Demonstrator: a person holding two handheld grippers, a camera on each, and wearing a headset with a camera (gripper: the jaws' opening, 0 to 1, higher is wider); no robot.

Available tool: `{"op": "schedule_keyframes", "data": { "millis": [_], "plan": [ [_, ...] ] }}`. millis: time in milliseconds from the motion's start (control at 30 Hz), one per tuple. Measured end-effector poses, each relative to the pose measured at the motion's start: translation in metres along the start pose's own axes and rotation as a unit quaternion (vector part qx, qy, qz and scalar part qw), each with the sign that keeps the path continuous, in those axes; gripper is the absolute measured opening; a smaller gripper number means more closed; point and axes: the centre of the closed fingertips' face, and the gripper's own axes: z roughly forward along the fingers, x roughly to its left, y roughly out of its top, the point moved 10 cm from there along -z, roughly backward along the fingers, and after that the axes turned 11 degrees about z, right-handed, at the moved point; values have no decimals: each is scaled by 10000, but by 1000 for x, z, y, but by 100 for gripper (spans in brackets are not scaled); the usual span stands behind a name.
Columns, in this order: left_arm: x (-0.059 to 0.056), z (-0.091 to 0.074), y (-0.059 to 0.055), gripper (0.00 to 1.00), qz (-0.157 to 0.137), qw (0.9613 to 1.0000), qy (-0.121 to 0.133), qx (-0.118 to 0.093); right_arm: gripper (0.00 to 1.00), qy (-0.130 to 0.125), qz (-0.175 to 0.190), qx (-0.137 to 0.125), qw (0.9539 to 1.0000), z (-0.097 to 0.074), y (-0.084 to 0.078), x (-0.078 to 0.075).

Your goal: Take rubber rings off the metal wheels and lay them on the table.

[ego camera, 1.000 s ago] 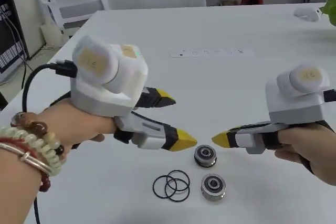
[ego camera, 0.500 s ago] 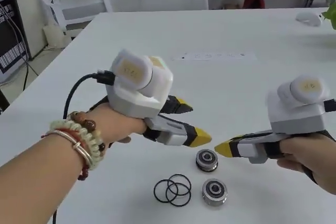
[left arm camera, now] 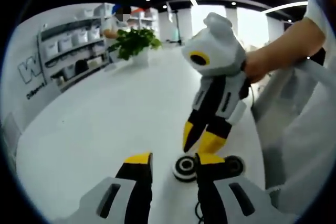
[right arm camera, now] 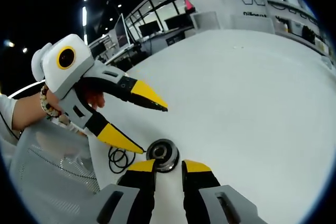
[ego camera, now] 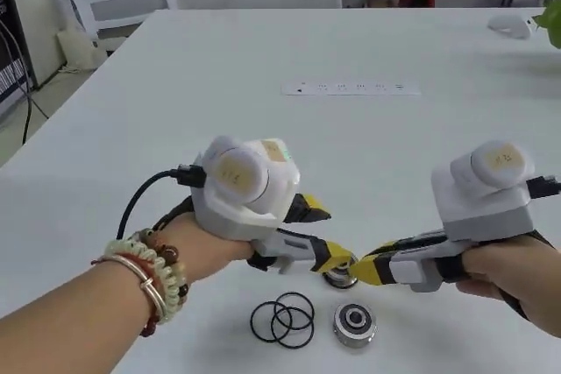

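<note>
Here both tools angle down, tips meeting at one metal wheel [ego camera: 337, 280]: the left gripper [ego camera: 334, 236] wide open, the right gripper [ego camera: 363, 271] narrowly parted, both empty. Loose rubber rings [ego camera: 282, 321] lie near that wheel, on the person's side.

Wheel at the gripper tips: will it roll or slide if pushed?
The wheel lies flat, so it probably won't roll. It looks like solid metal, likely heavy for its size. On the smooth table it may slide.
</note>
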Motion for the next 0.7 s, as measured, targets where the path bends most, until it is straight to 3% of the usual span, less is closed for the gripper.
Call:
{"op": "schedule_keyframes", "data": {
  "millis": [100, 200, 233, 367, 467, 533, 700],
  "plan": [
    [-3, 5, -3, 30, -48, 10000, -81, 23, 20, 64, -5, 122, 9999, -1, -2, 2],
    [-7, 9, -6, 30, 10, 9997, -223, 81, 28, 61, -283, 310, 9991, 3, -5, 6],
    [-9, 10, -6, 29, 29, 9996, -270, 100, 28, 26, -478, 280, 9985, 3, -5, 5],
    [-10, 13, -11, 26, 28, 9992, -337, 205, 25, -37, -650, 275, 9975, 6, -6, 2],
    [-9, 12, -12, 27, -74, 9993, -285, 209, 22, -185, -874, 260, 9957, 7, -5, -1],
    [-8, 12, -12, 25, -139, 9994, -267, 188, 22, -144, -934, 257, 9952, 7, -6, -1],
    [-10, 13, -14, 16, -135, 9993, -303, 196, 17, -239, -1406, 307, 9893, 9, -6, 0]
  ]
}}
